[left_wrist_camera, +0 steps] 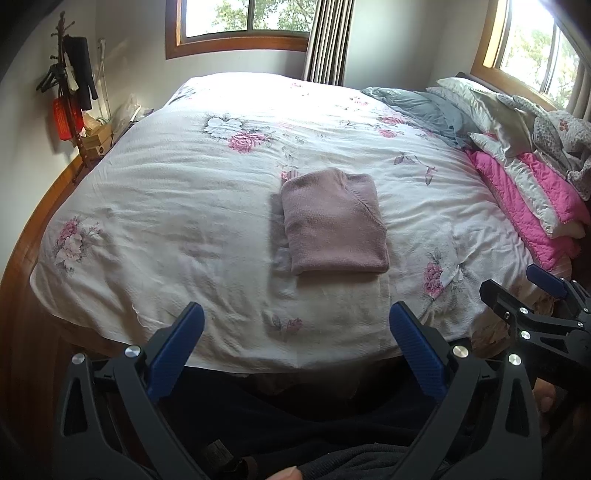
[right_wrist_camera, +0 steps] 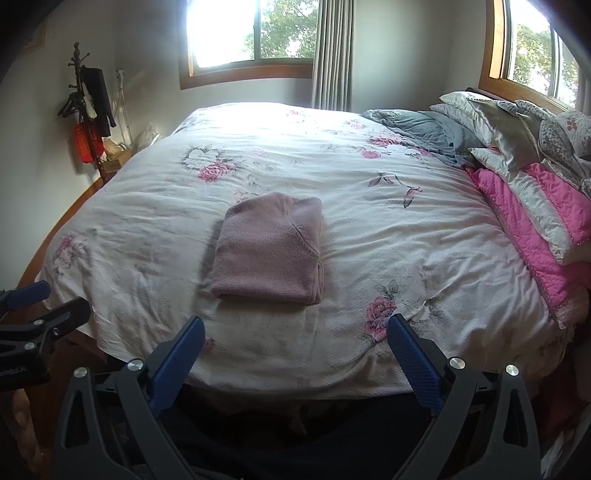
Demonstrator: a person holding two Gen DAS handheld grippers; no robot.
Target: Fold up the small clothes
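Folded dusty-pink knit garment (left_wrist_camera: 334, 221) lies as a neat rectangular bundle near the middle of the white bedspread with pink and grey flower print (left_wrist_camera: 166, 206), a little toward the near edge of the bed; a diagonal seam runs across its top layer. In the right wrist view the same garment (right_wrist_camera: 267, 249) sits left of centre, flat on the bedspread (right_wrist_camera: 406, 240), nothing touching it. Left gripper (left_wrist_camera: 295, 332): black frame, blue ribbed finger pads (left_wrist_camera: 177, 350), jaws spread wide, nothing between them, held above the near edge of the bed and apart from the garment. Right gripper (right_wrist_camera: 295, 339): same build, blue pads (right_wrist_camera: 413, 362) set wide apart, empty, likewise short of the garment. Each gripper appears at the edge of the other's view: right gripper (left_wrist_camera: 517, 291) at the far right of the left wrist view, left gripper (right_wrist_camera: 55, 299) at the far left of the right wrist view. Stack of pink quilted and white pillows and bedding (left_wrist_camera: 528, 192) piled at the right side of the bed, grey crumpled fabric (left_wrist_camera: 424, 107) just behind it. Dark wooden coat stand with black garment and red bag (left_wrist_camera: 70, 85) in the left corner. Wood-framed window (left_wrist_camera: 243, 22) on the far wall, striped curtain (left_wrist_camera: 328, 40) beside it.
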